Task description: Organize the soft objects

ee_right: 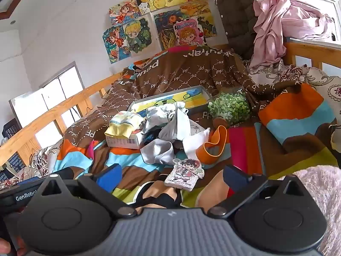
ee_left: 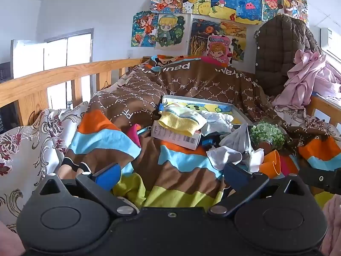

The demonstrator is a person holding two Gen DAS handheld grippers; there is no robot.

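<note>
Both tools released: left gripper (ee_left: 169,176) and right gripper (ee_right: 170,177) spread wide, empty, hovering short of the sock pile (ee_right: 170,125), likely picking a target; yellow sock (ee_left: 179,123) draped over white box (ee_left: 177,137), tray (ee_right: 200,89) behind

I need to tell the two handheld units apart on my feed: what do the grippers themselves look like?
Both have black linkage arms ending in blue finger pads, with round black pivot housings. The left gripper has an all-black body; the right gripper has a ribbed grey centre plate. White "GenRobot" lettering marks the left unit's side. No cables are visible.
</note>
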